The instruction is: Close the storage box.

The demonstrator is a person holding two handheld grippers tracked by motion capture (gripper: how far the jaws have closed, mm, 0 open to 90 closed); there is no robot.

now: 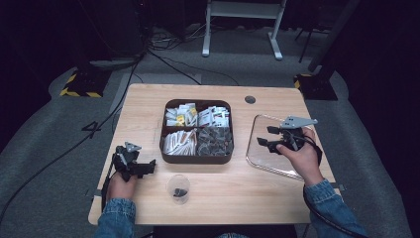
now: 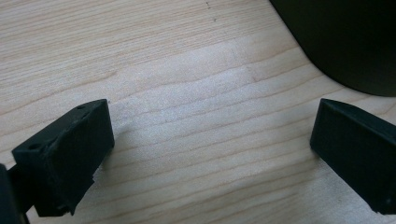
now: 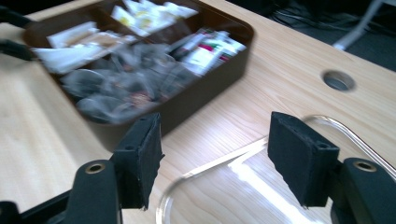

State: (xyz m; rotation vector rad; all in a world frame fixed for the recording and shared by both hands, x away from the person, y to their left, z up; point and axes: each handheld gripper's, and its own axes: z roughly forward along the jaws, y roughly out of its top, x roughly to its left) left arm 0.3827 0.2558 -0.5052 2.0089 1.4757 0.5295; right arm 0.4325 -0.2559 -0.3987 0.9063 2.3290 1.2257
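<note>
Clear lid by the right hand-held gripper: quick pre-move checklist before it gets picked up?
1. Right hand-held gripper jaws apart, nothing between them: ok.
2. Clear lid lying flat on the table, right of the brown tray, apart from it: ok.
3. Lid's near rim under and between the jaws in the right gripper view: ok. Whether the pads touch it: cannot tell.
4. Left hand-held gripper open over bare wood, away from the lid: ok.
5. Small clear cup at the front edge, out of the right hand's way: ok.
6. Tray contents lying below its rim: cannot tell, picture blurred.
</note>
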